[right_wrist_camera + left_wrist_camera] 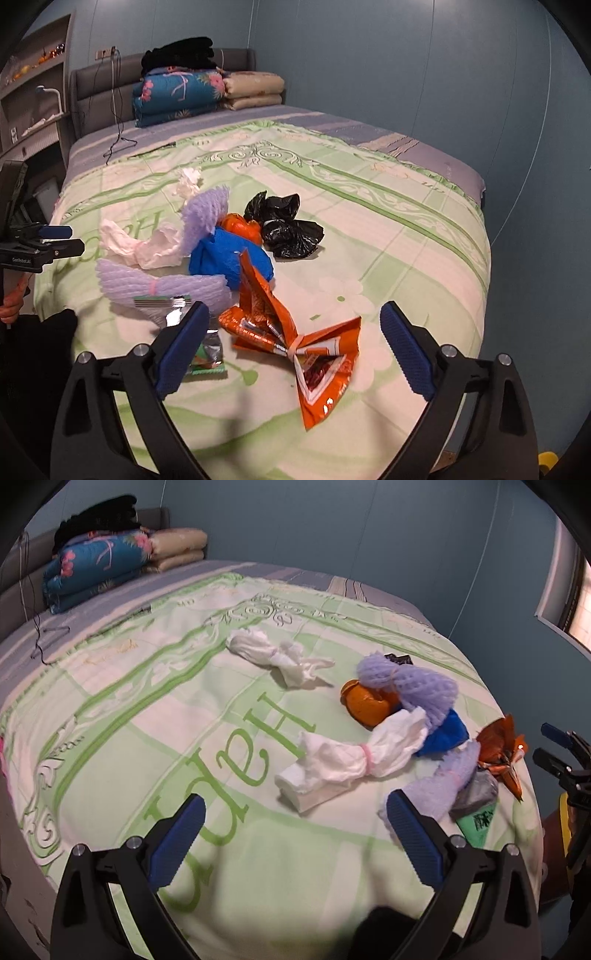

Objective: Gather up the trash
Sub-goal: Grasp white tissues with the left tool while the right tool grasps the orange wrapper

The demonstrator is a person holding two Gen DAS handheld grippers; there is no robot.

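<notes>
The bedspread (pixel 388 236) is pale green with white scrolls. At its centre lie an orange wrapper (pixel 295 343), blue bag (pixel 221 262) and black bag (pixel 284 225).

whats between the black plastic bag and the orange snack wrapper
In the right wrist view, the blue plastic bag lies between the black plastic bag and the orange snack wrapper, alongside bare bedspread.
</notes>
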